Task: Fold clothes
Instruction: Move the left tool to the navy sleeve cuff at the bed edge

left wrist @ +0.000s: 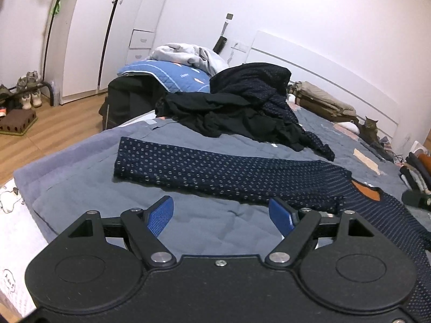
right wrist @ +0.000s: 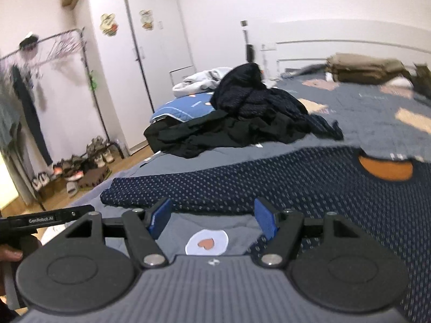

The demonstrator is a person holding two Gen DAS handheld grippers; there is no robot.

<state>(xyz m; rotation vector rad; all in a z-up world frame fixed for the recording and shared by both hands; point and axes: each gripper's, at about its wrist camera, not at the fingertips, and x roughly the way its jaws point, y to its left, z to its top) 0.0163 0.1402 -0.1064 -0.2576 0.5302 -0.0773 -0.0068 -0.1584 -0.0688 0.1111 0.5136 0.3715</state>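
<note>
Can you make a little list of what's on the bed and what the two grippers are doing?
surface: bed with grey quilt
laid out: dotted navy sweater, sleeve stretched flat
pile: dark clothes heaped behind it
also: cat at the far end
left gripper: open, empty, near the sleeve
right gripper: open, empty, above the sweater's edge

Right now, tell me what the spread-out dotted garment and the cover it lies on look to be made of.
Dotted garment: seemingly a knitted sweater, matte navy with small pale dots; on its body near the neck opening the texture reads as fine ribs. It drapes softly.
Bed cover: probably a quilted cotton-like fabric, matte grey-blue; stitched lines and puffy creases show. Exact fibres can't be told.
</note>
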